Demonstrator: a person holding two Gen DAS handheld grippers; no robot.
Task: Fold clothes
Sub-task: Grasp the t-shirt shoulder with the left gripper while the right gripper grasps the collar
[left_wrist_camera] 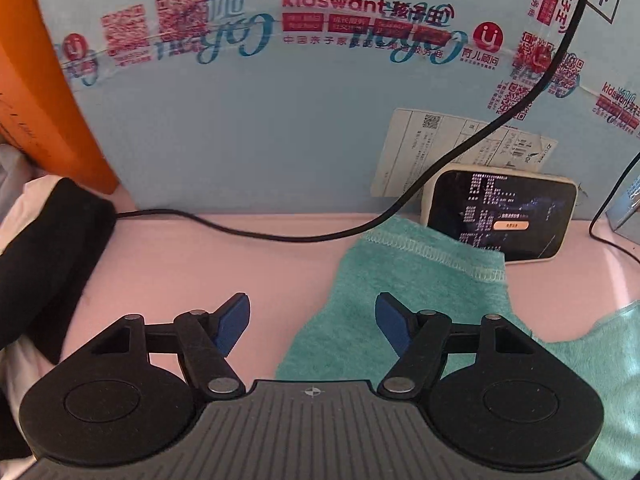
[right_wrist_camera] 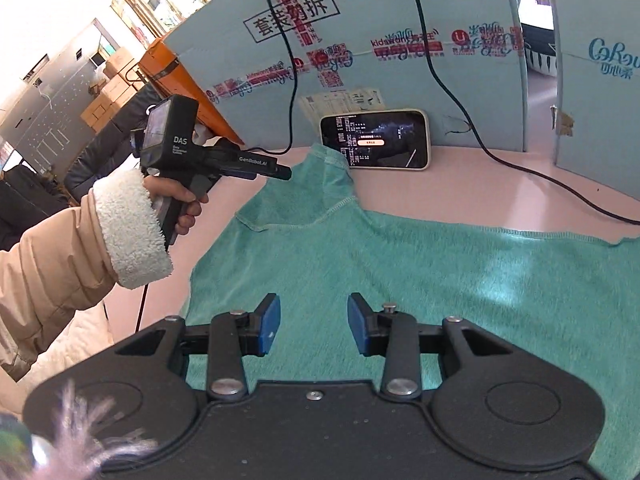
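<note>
A teal fleece garment lies spread on the pink table, one sleeve reaching toward the back. My left gripper hovers open over the table at that sleeve's left edge, with nothing between its blue pads. From the right wrist view a hand in a beige, fleece-cuffed sleeve holds the left gripper above the sleeve's far end. My right gripper stands partly open above the garment's body, its pads clear of the cloth.
A phone with a lit screen leans on a light-blue cardboard box at the table's back. Black cables trail across the table. A black cloth lies at the left, beside an orange box.
</note>
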